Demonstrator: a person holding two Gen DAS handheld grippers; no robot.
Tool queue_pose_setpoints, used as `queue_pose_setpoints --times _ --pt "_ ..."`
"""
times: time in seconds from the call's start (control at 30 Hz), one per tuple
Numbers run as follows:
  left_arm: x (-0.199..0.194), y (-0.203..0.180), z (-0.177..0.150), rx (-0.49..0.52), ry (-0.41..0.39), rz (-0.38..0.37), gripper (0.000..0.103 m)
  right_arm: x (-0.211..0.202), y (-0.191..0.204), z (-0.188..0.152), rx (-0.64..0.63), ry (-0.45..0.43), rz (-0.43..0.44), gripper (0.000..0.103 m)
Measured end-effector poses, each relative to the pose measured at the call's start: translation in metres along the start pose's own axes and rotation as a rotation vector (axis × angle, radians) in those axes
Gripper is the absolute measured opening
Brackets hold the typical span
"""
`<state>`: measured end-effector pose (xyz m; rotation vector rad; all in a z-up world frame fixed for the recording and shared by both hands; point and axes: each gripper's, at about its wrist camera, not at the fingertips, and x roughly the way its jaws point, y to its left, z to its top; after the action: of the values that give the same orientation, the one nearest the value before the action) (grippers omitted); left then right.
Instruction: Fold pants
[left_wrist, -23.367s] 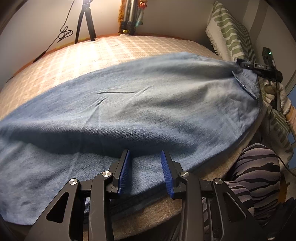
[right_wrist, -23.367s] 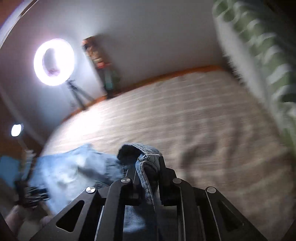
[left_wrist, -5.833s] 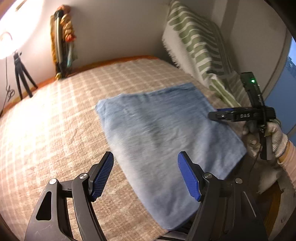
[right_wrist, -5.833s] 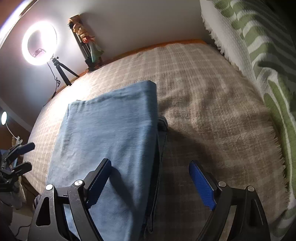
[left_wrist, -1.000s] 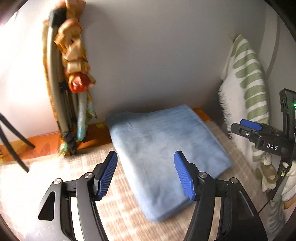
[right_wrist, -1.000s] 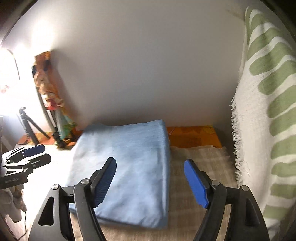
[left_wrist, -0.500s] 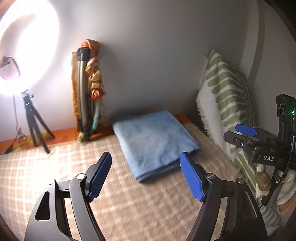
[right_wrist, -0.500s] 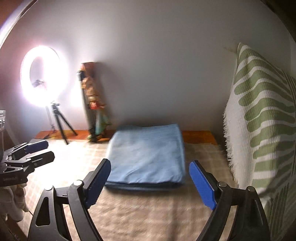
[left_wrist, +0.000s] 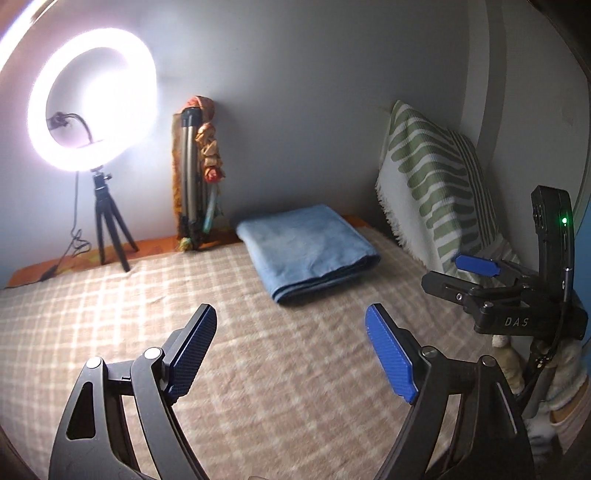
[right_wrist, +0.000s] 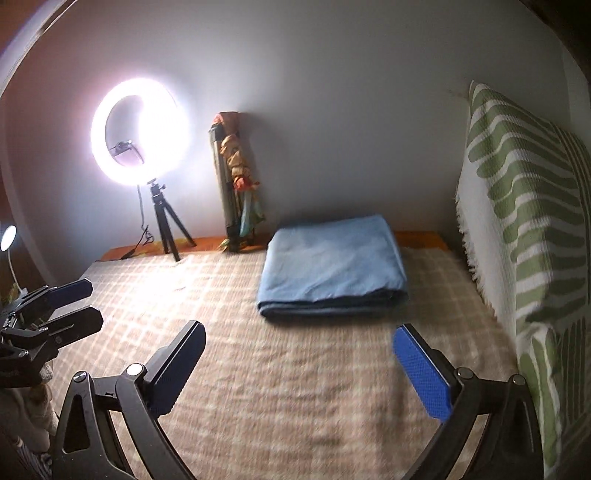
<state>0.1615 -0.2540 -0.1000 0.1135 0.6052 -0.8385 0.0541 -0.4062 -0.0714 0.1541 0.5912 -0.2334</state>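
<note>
- Pants lie folded into a blue rectangle at the far end of the bed, at 12 o'clock from both grippers and well apart from them.
- Left gripper: jaws wide apart, just been opening, holding nothing.
- Right gripper: jaws wide apart, just been opening, holding nothing; seen from the left wrist at 3 o'clock, its body reads "DAS".
- Hand under it is mostly cut off.
- Green-striped cushion at 2 o'clock.
- Ring light at 10 o'clock glares, washing out what is mounted inside it.
</note>
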Motion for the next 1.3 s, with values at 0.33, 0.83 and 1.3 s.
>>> queue_pose_setpoints --times 0.33,0.83,1.3 --pt "-0.015 0.008 -0.037 -0.042 0.024 -0.012 0.084 -0.007 0.015 -0.044 0.017 -0.011 -0.072 0.103" --pt "-0.002 0.033 -0.067 -0.063 0.016 0.046 0.084 0.018 0.021 -0.069 0.031 0.006 -0.094 0.103" --pt "-0.002 0.038 -0.075 -0.048 0.04 0.068 0.084 0.022 0.02 -0.069 0.053 -0.004 -0.117 0.103"
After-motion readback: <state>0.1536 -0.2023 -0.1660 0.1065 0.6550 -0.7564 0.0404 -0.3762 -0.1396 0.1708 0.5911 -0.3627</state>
